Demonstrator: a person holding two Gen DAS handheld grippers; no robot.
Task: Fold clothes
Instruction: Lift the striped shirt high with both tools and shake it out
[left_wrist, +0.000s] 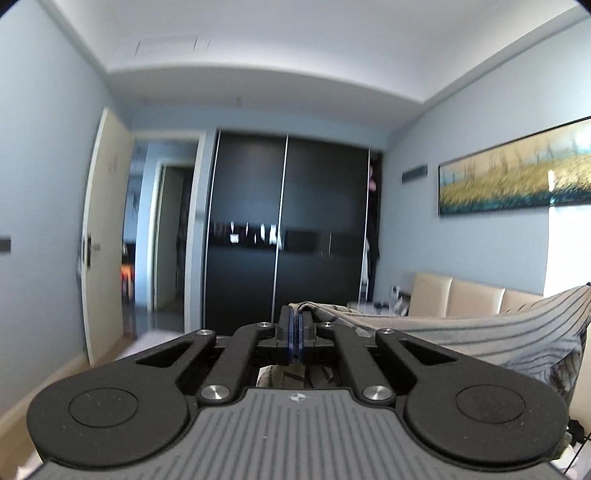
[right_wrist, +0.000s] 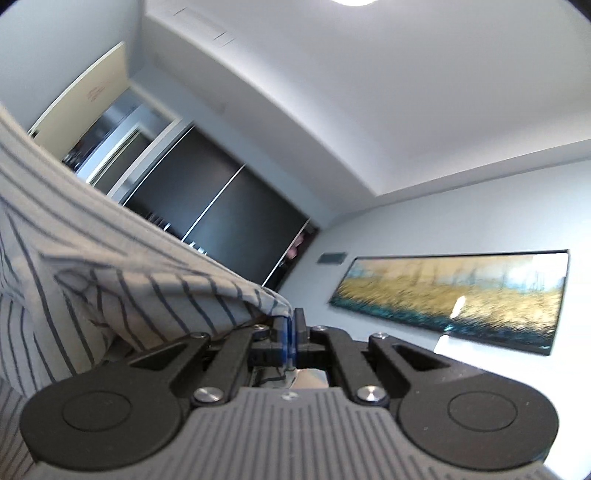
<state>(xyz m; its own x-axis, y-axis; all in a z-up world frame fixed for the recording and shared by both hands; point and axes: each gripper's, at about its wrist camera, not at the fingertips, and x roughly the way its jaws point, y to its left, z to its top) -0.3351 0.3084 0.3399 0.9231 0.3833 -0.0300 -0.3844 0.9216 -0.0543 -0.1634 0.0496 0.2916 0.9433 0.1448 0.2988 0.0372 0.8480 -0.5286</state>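
Note:
A beige shirt with thin dark stripes (left_wrist: 498, 332) hangs stretched in the air between my two grippers. My left gripper (left_wrist: 296, 318) is shut on one edge of it; the cloth runs off to the right. My right gripper (right_wrist: 291, 320) is shut on another edge of the striped shirt (right_wrist: 110, 273), which spreads down to the left. Both grippers are raised and point toward the room's far wall. The lower part of the shirt is hidden below the grippers.
A black sliding wardrobe (left_wrist: 284, 229) fills the far wall, with an open door (left_wrist: 107, 229) to its left. A long landscape painting (right_wrist: 450, 295) hangs on the right wall above a cream padded headboard (left_wrist: 458, 299).

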